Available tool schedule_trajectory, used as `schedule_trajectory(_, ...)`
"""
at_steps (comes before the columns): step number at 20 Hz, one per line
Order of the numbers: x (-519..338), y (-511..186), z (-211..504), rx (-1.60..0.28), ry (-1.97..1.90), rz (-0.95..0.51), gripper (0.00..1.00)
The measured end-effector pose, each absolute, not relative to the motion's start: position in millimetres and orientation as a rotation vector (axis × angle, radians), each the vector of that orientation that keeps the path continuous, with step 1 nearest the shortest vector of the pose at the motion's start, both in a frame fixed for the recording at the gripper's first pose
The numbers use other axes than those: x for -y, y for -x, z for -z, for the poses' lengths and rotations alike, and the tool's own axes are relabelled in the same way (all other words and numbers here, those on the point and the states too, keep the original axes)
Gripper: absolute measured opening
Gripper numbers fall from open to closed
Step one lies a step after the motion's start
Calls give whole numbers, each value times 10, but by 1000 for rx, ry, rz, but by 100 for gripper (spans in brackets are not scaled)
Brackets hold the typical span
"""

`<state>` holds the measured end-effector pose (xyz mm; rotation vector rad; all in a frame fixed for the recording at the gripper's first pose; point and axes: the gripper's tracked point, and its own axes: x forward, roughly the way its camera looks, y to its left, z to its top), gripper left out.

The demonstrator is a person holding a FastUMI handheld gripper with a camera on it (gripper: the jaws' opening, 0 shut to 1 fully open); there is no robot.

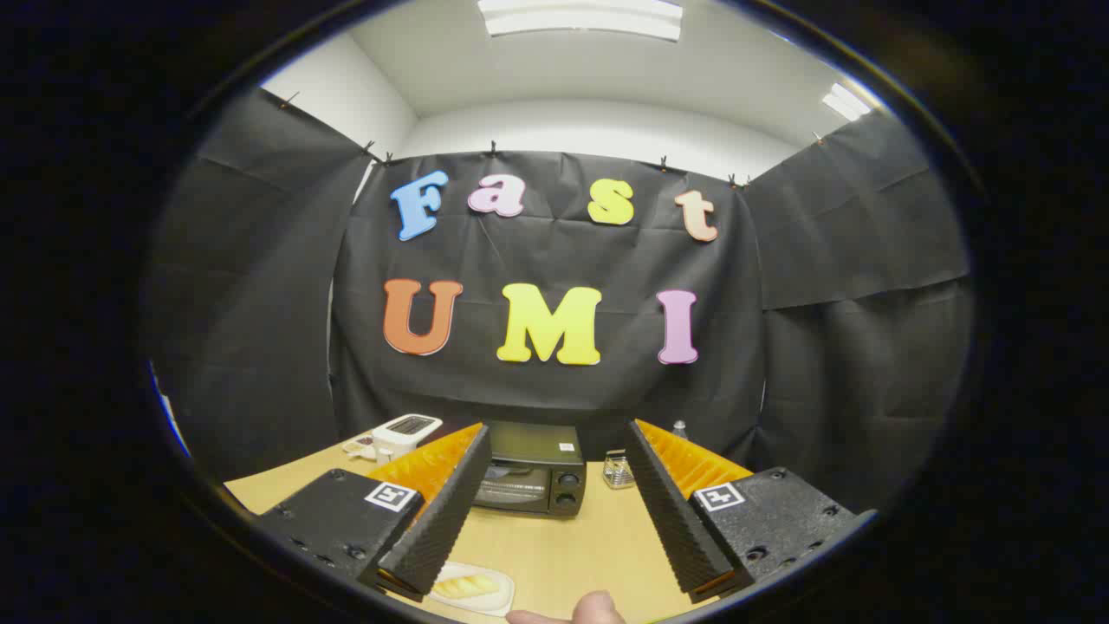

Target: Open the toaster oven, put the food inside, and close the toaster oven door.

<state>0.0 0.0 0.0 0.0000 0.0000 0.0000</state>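
Here, your gripper (554,520) has its two black ribbed fingers (437,520) spread wide apart, with nothing between them but bare tabletop; neither pad touches anything. Each finger carries an orange plastic backing and a black block with a small square marker on top.

Just under the tip of the finger on the left side of the view lies a small white oblong dish (472,589) holding pale yellow strips of food (463,587); the finger partly covers the dish, and you cannot tell from this angle whether it touches it. Beside the dish, nearest the camera, a fingertip of a person's hand (579,610) pokes into sight.

Beyond the fingers, framed in the gap between them, sits the compact black toaster oven (530,478) on the light wooden table (572,546), its glass door closed and two round knobs stacked on its right side. The food is well short of it, on your side of the table.

To the oven's right stands a small shiny metal object (617,469), too small to identify. To its left, behind the finger, a white boxy appliance (405,431) rests on the table.
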Motion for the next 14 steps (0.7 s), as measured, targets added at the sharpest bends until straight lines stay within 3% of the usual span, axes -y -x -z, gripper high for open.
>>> schedule_trajectory(14, 33, 8, 85, -34, -44, 17, 100)
